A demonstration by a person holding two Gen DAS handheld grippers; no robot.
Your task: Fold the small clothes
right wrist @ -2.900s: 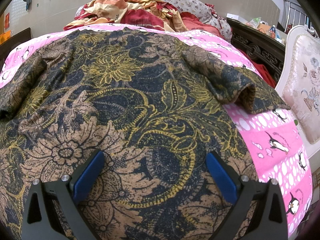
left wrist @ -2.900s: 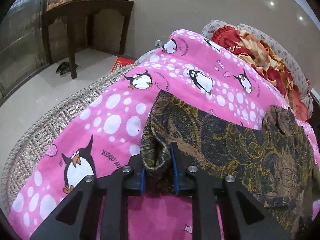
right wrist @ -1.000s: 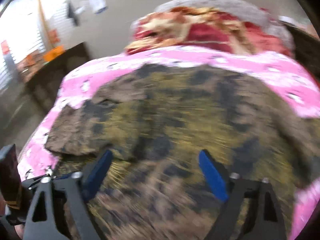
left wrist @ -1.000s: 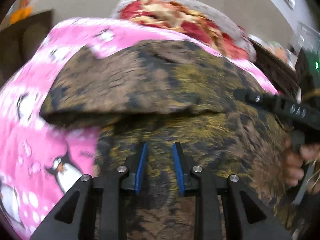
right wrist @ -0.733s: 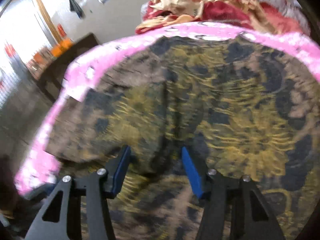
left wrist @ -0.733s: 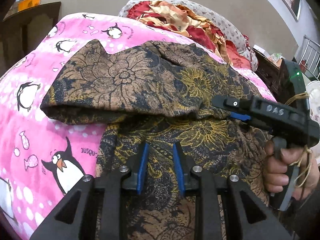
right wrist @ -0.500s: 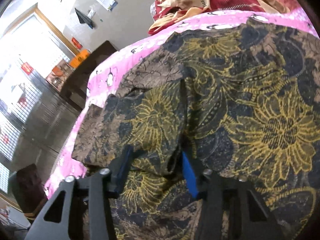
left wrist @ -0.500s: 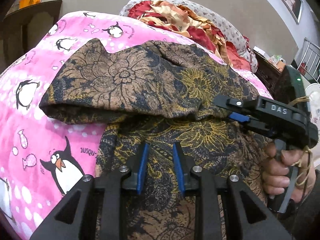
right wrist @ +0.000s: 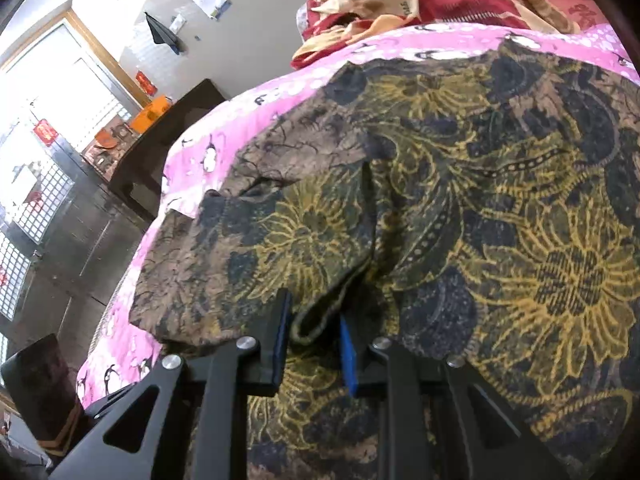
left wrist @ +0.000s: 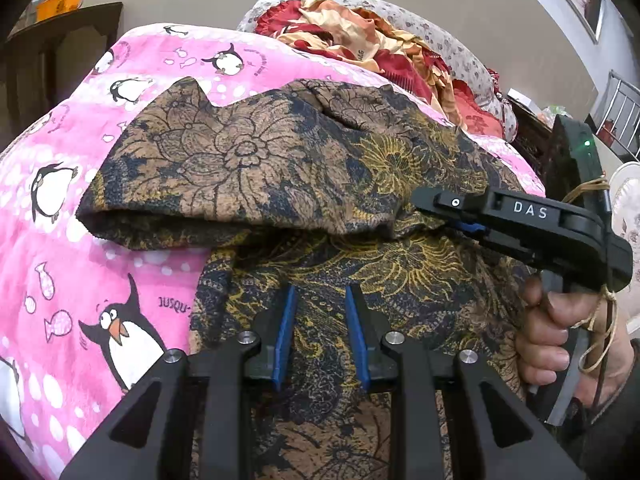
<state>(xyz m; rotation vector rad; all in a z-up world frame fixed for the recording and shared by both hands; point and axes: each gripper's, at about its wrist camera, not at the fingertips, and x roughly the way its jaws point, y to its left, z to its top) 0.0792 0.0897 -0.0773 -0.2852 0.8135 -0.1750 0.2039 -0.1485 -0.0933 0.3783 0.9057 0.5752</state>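
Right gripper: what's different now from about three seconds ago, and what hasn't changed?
The right gripper came down from open over the flat floral garment; its jaws are closing on a bunched fold. One side now lies folded across the middle. The left gripper stays pinched on the cloth; the pink penguin blanket is unmoved.

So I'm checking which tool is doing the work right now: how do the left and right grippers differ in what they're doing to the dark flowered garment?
The right gripper has a folded edge of the flowered garment between its closing jaws; the left gripper holds nothing and hovers shut over flat cloth. The right gripper is at the turned-over flap; the left gripper sits nearer the garment's lower edge. Both have black frames with blue pads and point down over the pink penguin blanket.
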